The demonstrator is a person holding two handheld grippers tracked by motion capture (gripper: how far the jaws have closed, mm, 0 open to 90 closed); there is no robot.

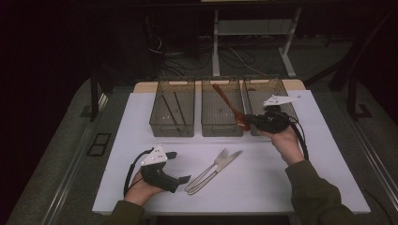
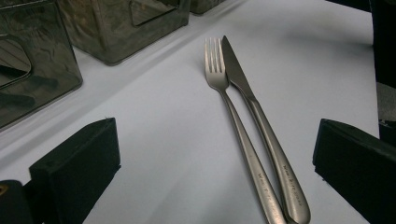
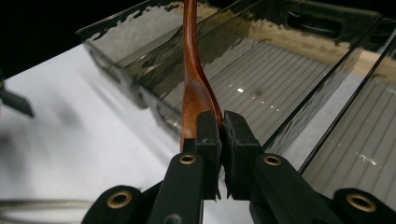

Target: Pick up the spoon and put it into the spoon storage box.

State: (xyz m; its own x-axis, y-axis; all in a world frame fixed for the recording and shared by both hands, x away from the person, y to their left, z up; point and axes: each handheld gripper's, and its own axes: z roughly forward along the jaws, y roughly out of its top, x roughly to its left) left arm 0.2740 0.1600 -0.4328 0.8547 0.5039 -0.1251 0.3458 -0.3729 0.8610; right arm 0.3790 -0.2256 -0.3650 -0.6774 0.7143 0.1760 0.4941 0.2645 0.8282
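A person sits at a table covered with a white mat (image 1: 281, 187), holding a black two-jaw gripper in each hand. Nearest the person, the left gripper (image 1: 177, 166) rests low over the mat at the left, its jaws standing wide apart with nothing between them. Just to its right, a steel fork (image 1: 209, 170) and a steel knife (image 1: 219, 168) lie side by side and touching, tips pointing away and to the right. Farther back, three smoky see-through bins stand in a row: the left bin (image 1: 172, 126) holds what look like dark chopsticks, and the middle bin (image 1: 221, 129) and right bin (image 1: 283, 89) look empty. The right gripper (image 1: 251, 121) is raised at the near edge of the middle and right bins, jaws clamped on the bowl end of a reddish wooden spoon (image 1: 227, 103). The spoon is held in the air, its handle slanting up and back over the middle bin. To do this step well, the handle should probably be lowered and turned in line with the bin's long side, so it clears both walls, and the jaws should part only once the spoon lies close to the ribbed floor.
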